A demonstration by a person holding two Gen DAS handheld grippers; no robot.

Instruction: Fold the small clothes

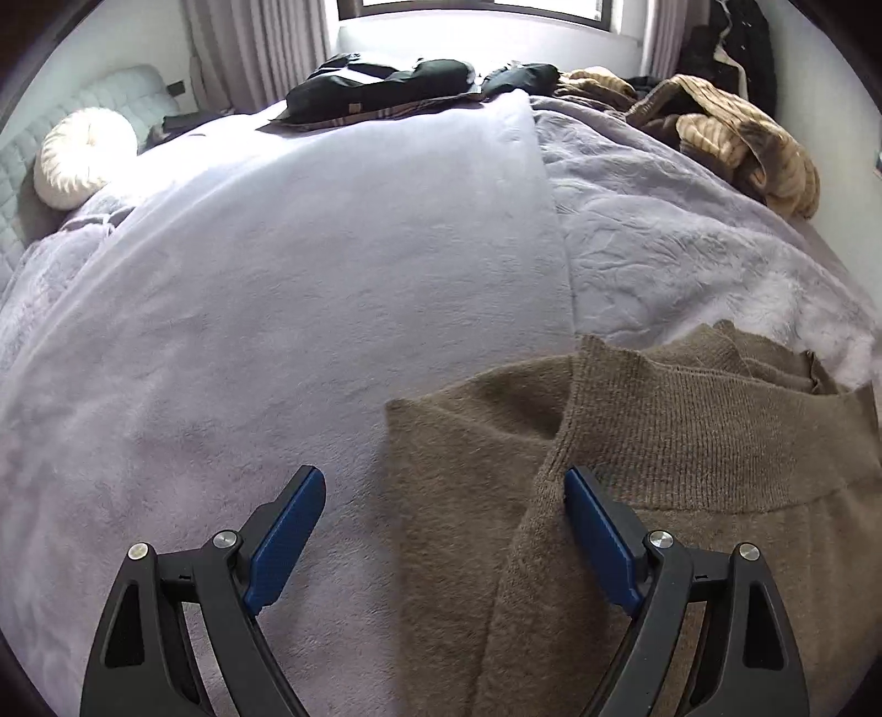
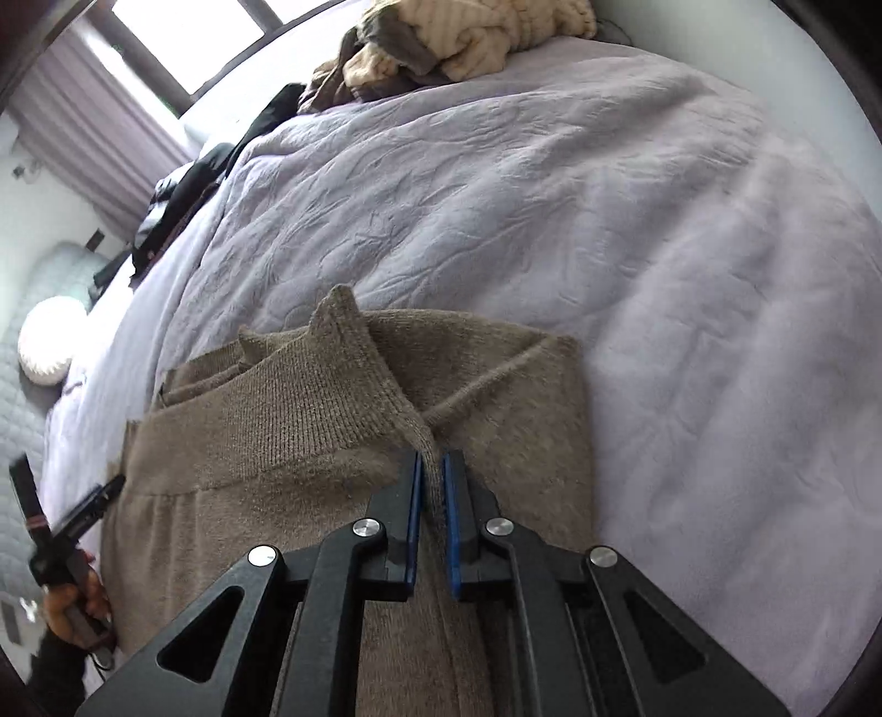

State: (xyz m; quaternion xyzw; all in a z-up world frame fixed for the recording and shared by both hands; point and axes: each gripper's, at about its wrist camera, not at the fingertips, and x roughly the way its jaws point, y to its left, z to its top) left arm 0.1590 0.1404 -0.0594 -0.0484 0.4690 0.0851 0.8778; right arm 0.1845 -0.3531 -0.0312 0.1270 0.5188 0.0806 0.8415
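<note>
A brown knit garment (image 1: 634,441) lies partly folded on the lavender bed cover (image 1: 275,276), its ribbed band turned over on top. My left gripper (image 1: 441,480) stands open over the garment's left edge; its right finger rests against a raised fold, and nothing is pinched. In the right wrist view the garment (image 2: 286,419) fills the lower middle, and my right gripper (image 2: 433,458) is shut on a thin raised ridge of it. The left gripper (image 2: 71,529) shows at the far left, held by a person's hand (image 2: 77,606).
A heap of beige striped clothes (image 1: 733,132) lies at the bed's far right, also seen as the heap (image 2: 468,44). Black clothes (image 1: 386,83) lie along the far edge under the window. A round white cushion (image 1: 82,157) sits by the headboard. Bare cover (image 2: 606,220) stretches beyond the garment.
</note>
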